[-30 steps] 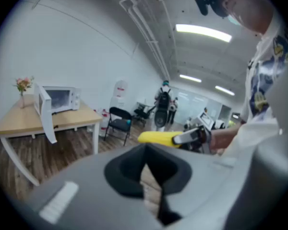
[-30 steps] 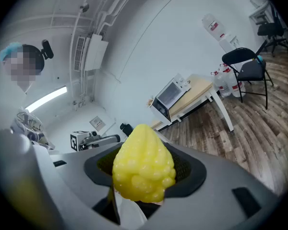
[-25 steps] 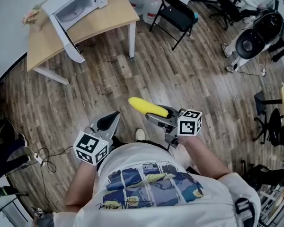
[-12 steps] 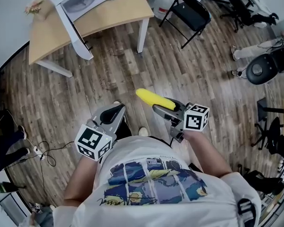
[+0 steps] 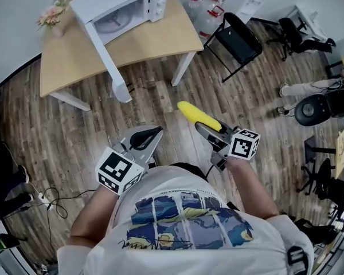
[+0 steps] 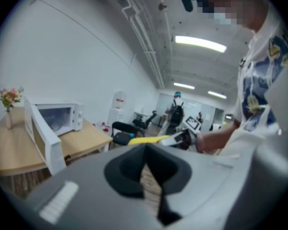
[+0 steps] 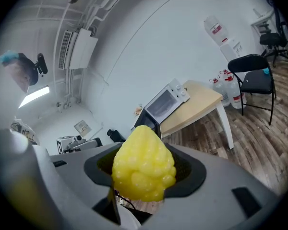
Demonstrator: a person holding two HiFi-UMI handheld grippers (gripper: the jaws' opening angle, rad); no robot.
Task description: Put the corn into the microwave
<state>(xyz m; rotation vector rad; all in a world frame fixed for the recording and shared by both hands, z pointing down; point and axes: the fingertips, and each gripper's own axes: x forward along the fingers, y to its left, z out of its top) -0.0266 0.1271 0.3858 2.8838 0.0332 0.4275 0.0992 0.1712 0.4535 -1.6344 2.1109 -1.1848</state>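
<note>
My right gripper (image 5: 209, 132) is clenched on the corn (image 5: 198, 115). In the head view the yellow cob sticks out of the jaws toward 11 o'clock, over the wood floor (image 5: 160, 102), well short of the table. Its rear end is buried between the jaws, so I can't see how much is held. The right gripper view shows what the head view doesn't: the knobbly tip end-on, filling the space between the two jaws.

My left gripper (image 5: 150, 135) sits near it at 9 o'clock, apart from it. Its own view shows the jaws pressed together with nothing between them, only a thin slit with floor behind. That view also catches the corn from the side, and a person standing far off at 12 o'clock, whom the head view cuts off.

Farther out, at 11 o'clock in the head view, the white microwave (image 5: 117, 7) stands on the wooden table (image 5: 160, 36) with its door (image 5: 106, 53) swung wide open. Inside I see what is probably the turntable, though it is faint. A vase of flowers (image 5: 50, 17) stands on the table at the microwave's 9 o'clock side. A black folding chair (image 5: 241, 39) stands at 1 o'clock, beside the table.
</note>
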